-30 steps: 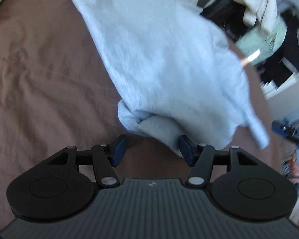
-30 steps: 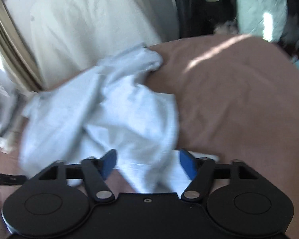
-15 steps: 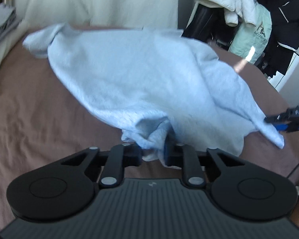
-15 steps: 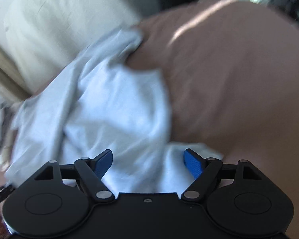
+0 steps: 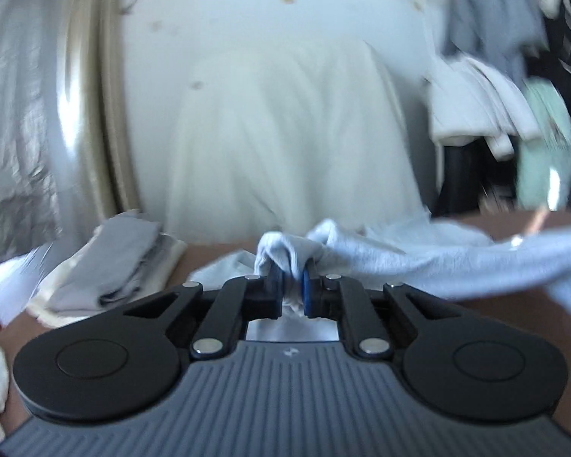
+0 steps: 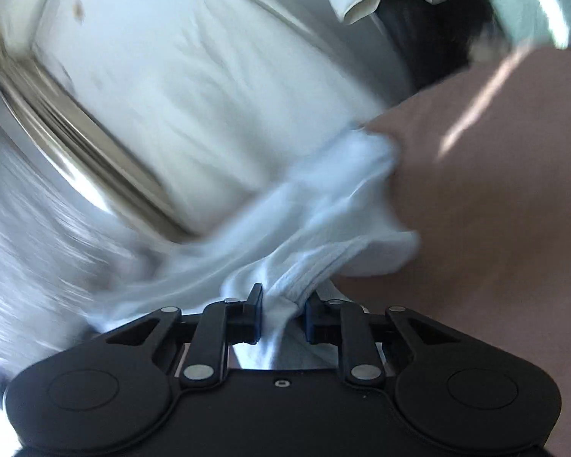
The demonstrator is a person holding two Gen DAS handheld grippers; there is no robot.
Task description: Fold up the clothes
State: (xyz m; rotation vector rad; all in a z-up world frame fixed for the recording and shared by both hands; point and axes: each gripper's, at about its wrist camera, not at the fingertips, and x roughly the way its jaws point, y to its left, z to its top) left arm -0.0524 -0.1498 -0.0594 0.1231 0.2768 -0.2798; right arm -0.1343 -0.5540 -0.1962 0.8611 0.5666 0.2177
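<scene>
Left wrist view: my left gripper (image 5: 293, 285) has just been closing, and its jaws are now clamped on a bunched fold of the pale blue garment (image 5: 437, 259), which passes between the blue pads and hangs a little below them. From that pinch the cloth stretches away to the right, held above the brown bedcover (image 5: 514, 312), with its far end drooping at the frame edge. To the left of the gripper I see a small stack of folded grey clothes (image 5: 122, 262) resting on the bed; behind it hangs a cream curtain (image 5: 293, 137), and a heap of hanging clothes (image 5: 483, 106) fills the upper right, blurred. Right wrist view: my right gripper (image 6: 283, 314) has likewise just been closing, and its jaws stand pressed on a ribbed hem of the same garment (image 6: 323, 213), the fabric gathered into a tight rope between the pads. Beyond the pinch the cloth fans out toward the upper left and middle, lying partly against the bedcover (image 6: 495, 190), on which a thin streak of sunlight falls. The curtain (image 6: 194, 87) occupies the background; the left part of this frame is too smeared by motion for me to read.
</scene>
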